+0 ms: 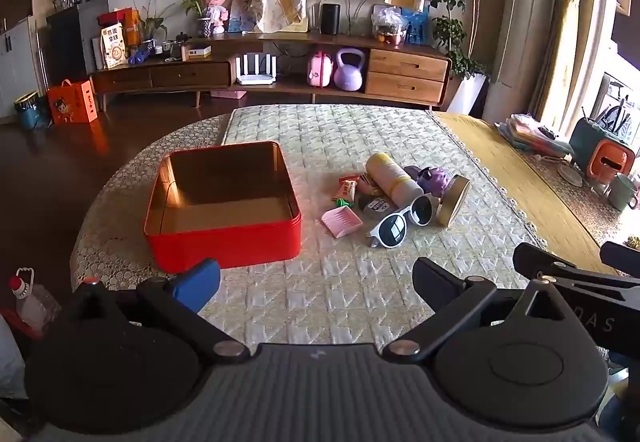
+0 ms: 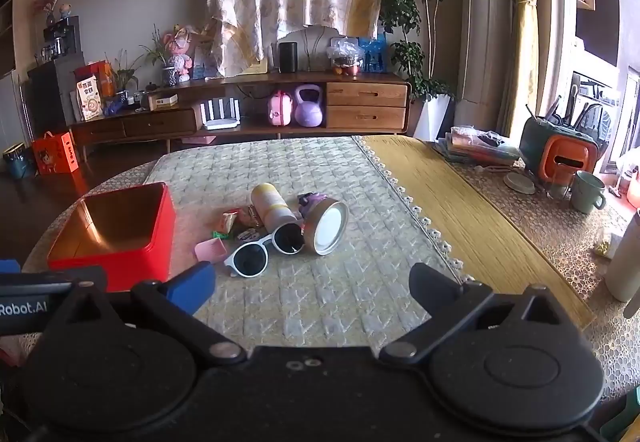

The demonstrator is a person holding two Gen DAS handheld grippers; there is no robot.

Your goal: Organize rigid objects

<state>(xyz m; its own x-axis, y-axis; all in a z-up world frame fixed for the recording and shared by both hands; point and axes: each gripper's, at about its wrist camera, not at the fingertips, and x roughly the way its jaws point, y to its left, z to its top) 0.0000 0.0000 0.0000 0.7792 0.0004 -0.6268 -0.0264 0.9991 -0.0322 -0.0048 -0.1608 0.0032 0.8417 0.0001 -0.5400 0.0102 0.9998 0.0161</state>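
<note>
Nearest, left gripper (image 1: 316,278): jaws spread wide, nothing between them, hovering above the quilted cloth (image 1: 340,306) on the tabletop, tilted downward. Right gripper (image 2: 312,282): likewise spread wide and empty, well short of the pile.

Just beyond, on the left: red tin box (image 1: 224,206), lid off, gold interior bare. No item inside yet.

To the right of the box, a loose pile. Nearest in it: white sunglasses (image 2: 266,250), lenses dark, and a pink scoop-like piece (image 2: 210,250) just beside them on the left. Behind: small snack packets (image 2: 234,222), a cream cylindrical bottle (image 2: 274,208) lying on its side, a round gold-rimmed lid or tin (image 2: 326,226) tilted on edge against the pile, and a purple object (image 2: 310,200) partly hidden, kind unclear.

Farther right: bare woven yellow mat, then a green mug (image 2: 586,190) and an orange-and-green holder (image 2: 562,154), well apart from the pile.

Judged step: the very start, before any first pick. Box empty, all items outside, both grippers unloaded.

Next move, as judged: lower the right gripper over the sunglasses, the nearest and least buried piece, close across the frame bridge or one lens rim, lift clear, carry left over the box wall, release inside. Risk: thin frame slipping on the soft cloth, or the leaning gold lid toppling if nudged.
</note>
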